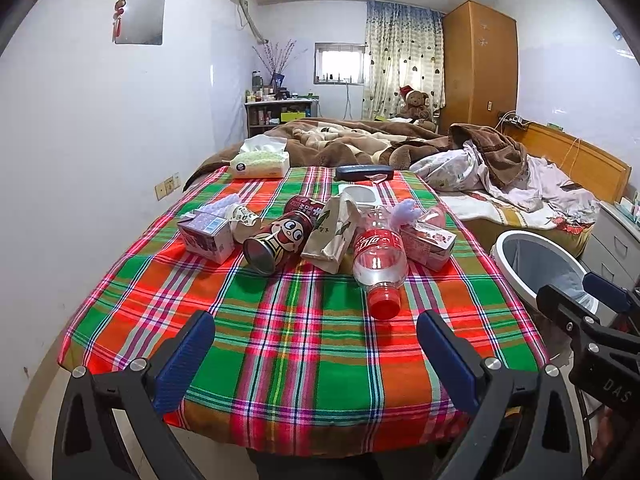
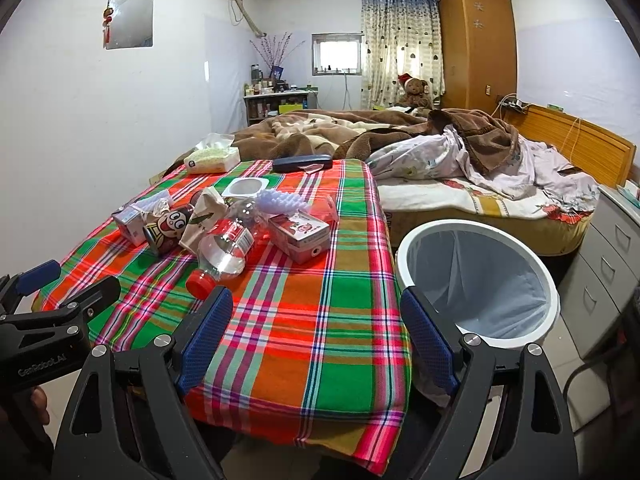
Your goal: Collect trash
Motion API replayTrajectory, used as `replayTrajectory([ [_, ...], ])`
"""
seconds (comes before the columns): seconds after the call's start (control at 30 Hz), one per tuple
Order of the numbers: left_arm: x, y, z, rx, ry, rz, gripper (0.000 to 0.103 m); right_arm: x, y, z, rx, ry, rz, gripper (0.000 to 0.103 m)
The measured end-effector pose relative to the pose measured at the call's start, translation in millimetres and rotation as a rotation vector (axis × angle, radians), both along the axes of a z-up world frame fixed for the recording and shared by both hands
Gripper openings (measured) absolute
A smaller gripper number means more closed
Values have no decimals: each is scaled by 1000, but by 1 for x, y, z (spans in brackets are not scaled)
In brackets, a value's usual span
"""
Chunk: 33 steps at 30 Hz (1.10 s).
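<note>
Both grippers hung over the near edge of the table [image 1: 280, 360], jaws spread wide and holding nothing, which suited a start before any pick. Straight ahead of the left gripper [image 1: 316, 344] the trash lay bunched together: a plastic bottle [image 1: 380, 264] nearest, its red cap pointing back at the fingers, a can [image 1: 276, 244] to its left, a paper bag [image 1: 332, 236] between them, and small cartons either side. The bin [image 2: 476, 276] stood open just right of the right gripper [image 2: 316, 320], beside the table, probably so a drop needed little travel.
</note>
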<state>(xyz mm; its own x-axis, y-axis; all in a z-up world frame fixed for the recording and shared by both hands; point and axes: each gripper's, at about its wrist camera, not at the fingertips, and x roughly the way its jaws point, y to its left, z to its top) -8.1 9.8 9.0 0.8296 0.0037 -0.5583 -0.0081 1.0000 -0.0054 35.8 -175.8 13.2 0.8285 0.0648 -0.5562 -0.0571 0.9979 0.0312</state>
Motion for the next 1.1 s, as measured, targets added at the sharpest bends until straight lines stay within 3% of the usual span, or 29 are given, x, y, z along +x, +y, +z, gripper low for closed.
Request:
replayTrajectory([
  [1.1,-2,0,1,-4,0,6,102,0,-2,1,-3,-2,-9,87],
])
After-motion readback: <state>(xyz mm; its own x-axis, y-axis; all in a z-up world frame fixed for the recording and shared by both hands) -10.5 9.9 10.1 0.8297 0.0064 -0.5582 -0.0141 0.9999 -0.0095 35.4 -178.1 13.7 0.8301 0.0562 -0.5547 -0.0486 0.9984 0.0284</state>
